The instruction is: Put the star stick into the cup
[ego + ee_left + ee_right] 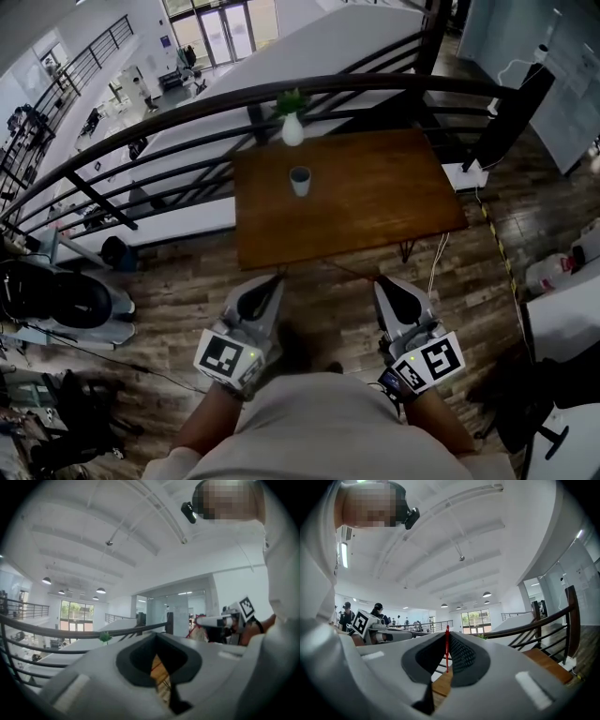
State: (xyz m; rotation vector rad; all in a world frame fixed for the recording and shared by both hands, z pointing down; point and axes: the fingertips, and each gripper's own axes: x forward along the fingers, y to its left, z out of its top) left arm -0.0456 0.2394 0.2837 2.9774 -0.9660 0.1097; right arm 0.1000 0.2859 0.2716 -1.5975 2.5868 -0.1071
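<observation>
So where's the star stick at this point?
The star stick shows only in the right gripper view, upright, pinched between the jaws of the right gripper, short of the table with the cup.

Bright even daylight; ceiling lamps lit; strong fisheye edges; dark vignette

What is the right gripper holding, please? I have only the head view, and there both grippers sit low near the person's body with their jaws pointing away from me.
Observer: The right gripper is shut on a thin red stick, which stands upright between its jaws.
Operator: Thank you. Does the other one carry anything?
Observer: No. The left gripper has its jaws together with nothing between them.
Operator: Can you see the star end?
Observer: No star shows. The right gripper view shows only a plain red shaft, with its tip just above the jaw tips.
</observation>
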